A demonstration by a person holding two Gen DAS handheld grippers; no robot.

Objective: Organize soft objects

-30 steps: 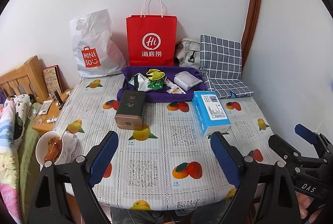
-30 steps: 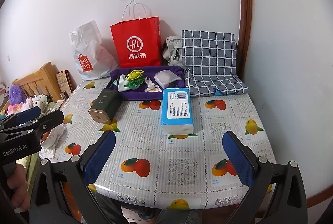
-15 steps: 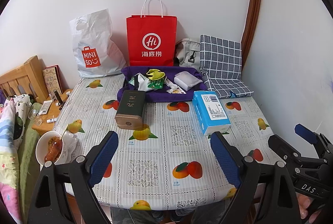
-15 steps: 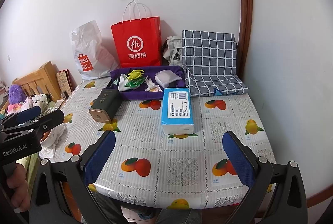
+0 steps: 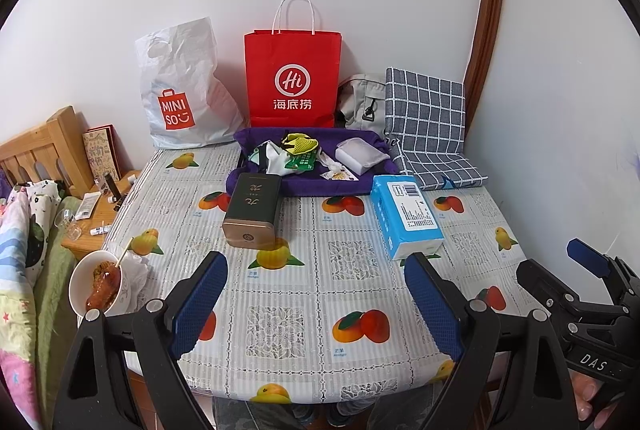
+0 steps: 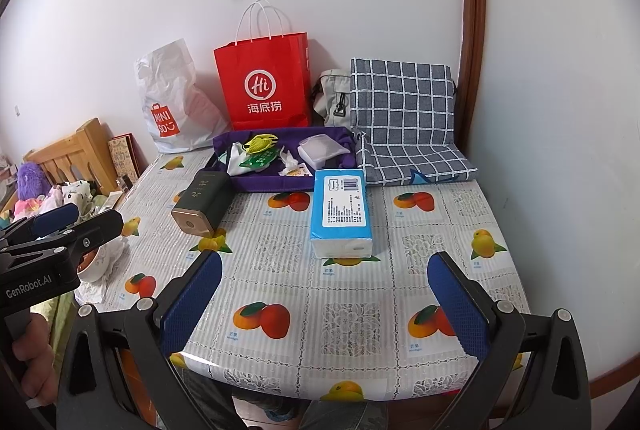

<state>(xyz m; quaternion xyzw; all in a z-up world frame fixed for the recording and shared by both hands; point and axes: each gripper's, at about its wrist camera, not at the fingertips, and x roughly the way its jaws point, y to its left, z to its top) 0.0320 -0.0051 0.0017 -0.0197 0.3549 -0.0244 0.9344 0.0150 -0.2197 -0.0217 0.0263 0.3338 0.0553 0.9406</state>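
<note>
The blue and white plastic-wrapped pack of tissues [image 6: 342, 214] lies flat on the fruit-print tablecloth [image 6: 340, 314], just in front of the purple cloth tray [image 6: 276, 180]. It looks light and squashy, so squeeze its long sides gently. The left gripper [image 5: 316, 304] and right gripper [image 6: 324, 304] both hang wide open, holding nothing.

Black plastic frames on both tools, silver screws at the pivots, and the left gripper [image 5: 316, 306] and right gripper [image 6: 324, 306] wear textured blue pads [image 6: 191, 300]. White lettering: "GenRobot.AI" on one handle, "DAS" on the other.
</note>
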